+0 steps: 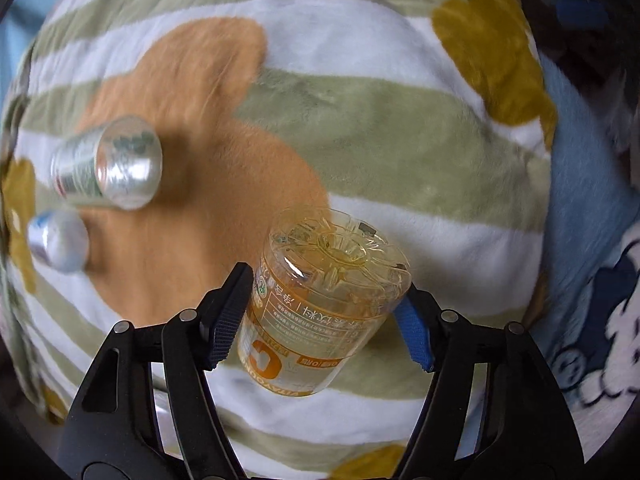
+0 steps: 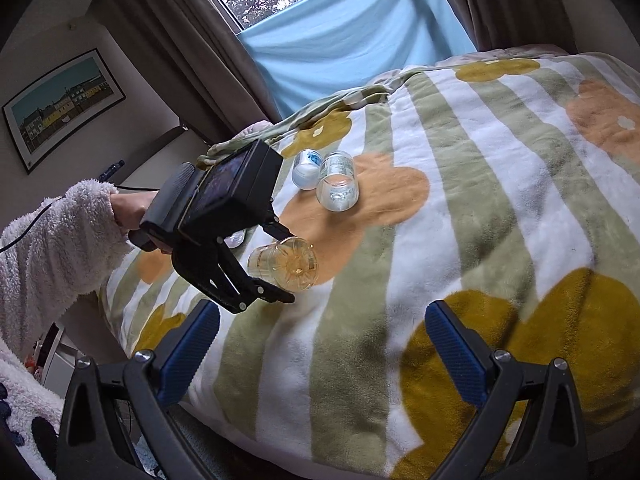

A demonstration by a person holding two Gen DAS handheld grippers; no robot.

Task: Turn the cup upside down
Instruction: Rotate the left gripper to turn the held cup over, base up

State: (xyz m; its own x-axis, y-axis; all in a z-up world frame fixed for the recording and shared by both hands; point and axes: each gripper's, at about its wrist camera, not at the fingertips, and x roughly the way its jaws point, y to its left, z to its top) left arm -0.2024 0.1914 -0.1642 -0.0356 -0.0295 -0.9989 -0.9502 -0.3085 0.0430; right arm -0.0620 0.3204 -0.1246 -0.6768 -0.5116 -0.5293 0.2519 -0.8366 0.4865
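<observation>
A clear plastic cup with an orange label [image 1: 320, 304] sits between the fingers of my left gripper [image 1: 324, 312], with its base turned towards the camera. The gripper is shut on it and holds it tilted just above the blanket. In the right wrist view the same cup [image 2: 286, 264] shows on its side between the left gripper's fingers [image 2: 280, 264]. My right gripper [image 2: 320, 356] is open and empty, low over the blanket's near part.
The bed is covered by a green-and-white striped blanket [image 2: 460, 184] with orange and mustard flowers. A clear cup with green print [image 1: 108, 164] [image 2: 338, 186] and a smaller blue-labelled one [image 1: 58, 246] [image 2: 306, 168] rest on it. A blue sheet [image 2: 352, 44] hangs behind.
</observation>
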